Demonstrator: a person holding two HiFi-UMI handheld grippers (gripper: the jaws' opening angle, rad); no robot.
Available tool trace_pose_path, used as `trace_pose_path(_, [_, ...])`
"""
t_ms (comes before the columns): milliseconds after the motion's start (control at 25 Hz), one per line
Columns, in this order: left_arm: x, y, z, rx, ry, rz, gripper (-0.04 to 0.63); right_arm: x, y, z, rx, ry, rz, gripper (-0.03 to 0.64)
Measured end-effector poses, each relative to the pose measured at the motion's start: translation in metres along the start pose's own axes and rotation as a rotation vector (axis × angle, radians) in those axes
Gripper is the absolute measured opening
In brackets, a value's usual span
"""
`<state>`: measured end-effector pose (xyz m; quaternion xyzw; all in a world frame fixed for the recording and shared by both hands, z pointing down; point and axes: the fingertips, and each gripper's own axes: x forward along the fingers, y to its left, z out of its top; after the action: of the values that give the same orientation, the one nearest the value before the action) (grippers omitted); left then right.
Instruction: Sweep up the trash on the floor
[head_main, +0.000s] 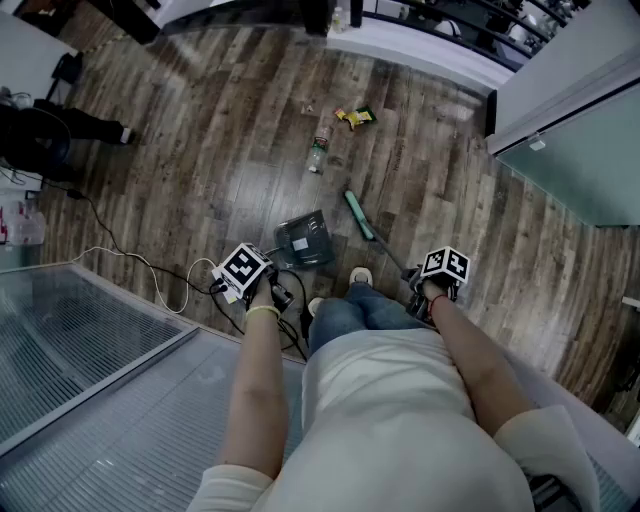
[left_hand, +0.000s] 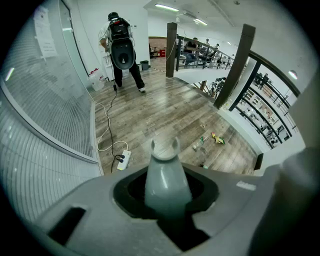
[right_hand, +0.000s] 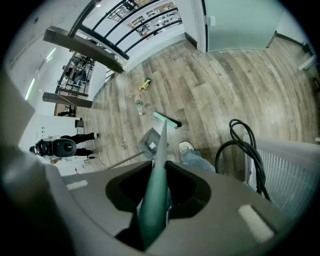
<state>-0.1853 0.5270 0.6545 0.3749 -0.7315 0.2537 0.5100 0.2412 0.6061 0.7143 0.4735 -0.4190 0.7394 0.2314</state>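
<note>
Indoors | wood-plank floor (head_main: 200, 150) | bottle (head_main: 318, 152) near wrapper (head_main: 356, 117) | broom (head_main: 359, 216), dustpan (head_main: 305, 241) gripped

Cream short-sleeved shirt (head_main: 400, 400), blue jeans (head_main: 350, 312), white shoes (head_main: 361, 275) — yellow-green band (head_main: 263, 312) on the left wrist, thin red band (head_main: 438, 299) on the right. Left gripper (left_hand: 166, 200) and right gripper (right_hand: 155, 210) both have smooth grey moulded shells with a dark hollow in the middle and a small pale label (right_hand: 252, 222). Each carries a white cube (head_main: 243, 268) with black square markers — black cables (head_main: 295, 330) trail by the left one.
</note>
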Motion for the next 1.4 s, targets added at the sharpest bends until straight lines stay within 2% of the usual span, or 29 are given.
trace_pose_path(640, [0.0,-0.003,-0.004,-0.001,0.01,-0.006,0.095,-0.001,-0.002,0.004,-0.013,0.007,0.001,0.097])
trace_pose_path(880, [-0.004,0.001,-0.007,0.014,-0.002,0.0,0.094,-0.002,-0.001,0.005,0.015,0.001,0.016,0.097])
trace_pose_path(1400, [-0.01,0.017,-0.011,0.021,-0.004,0.003,0.087,-0.012,0.006,0.009,-0.044,0.02,-0.033,0.097])
